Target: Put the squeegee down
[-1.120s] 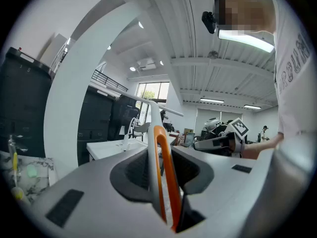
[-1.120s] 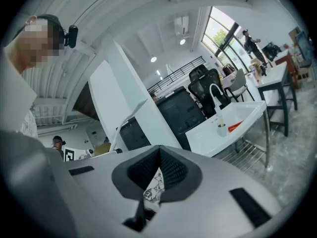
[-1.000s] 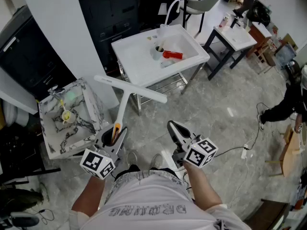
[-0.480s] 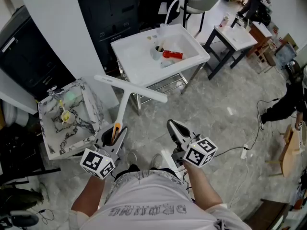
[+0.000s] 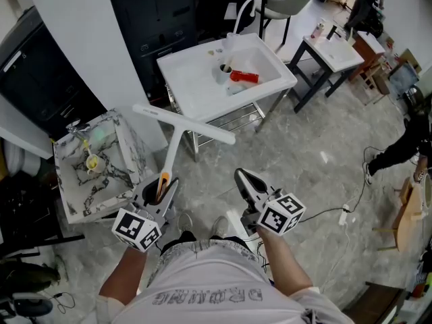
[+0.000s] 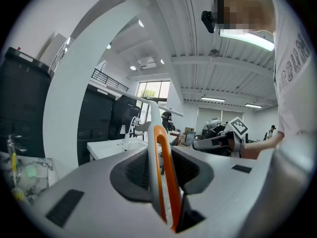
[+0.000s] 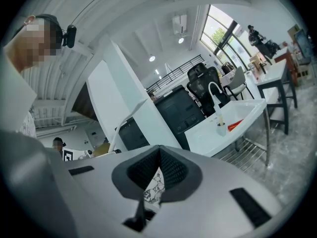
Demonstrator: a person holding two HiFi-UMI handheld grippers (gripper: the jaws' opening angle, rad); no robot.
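Nothing moved since prev. frame: squeegee (image 5: 177,130) is gripped aloft by left gripper (image 5: 162,189), right gripper (image 5: 246,181) closed, empty; set-down pending, lowering needed.

Sink (image 5: 192,90): cup (image 5: 223,73) in its basin; chair (image 5: 283,7) behind it; bench (image 5: 335,55) to its right; second sink (image 5: 128,150) to its front-left; squeegee (image 5: 181,127) just before it, clamped in the left tool (image 5: 162,187).

White T-shaped squeegee (image 5: 174,148), orange loop at handle end. Held off the floor, handle clamped in left gripper (image 5: 162,185). Blade crosswise at far end.
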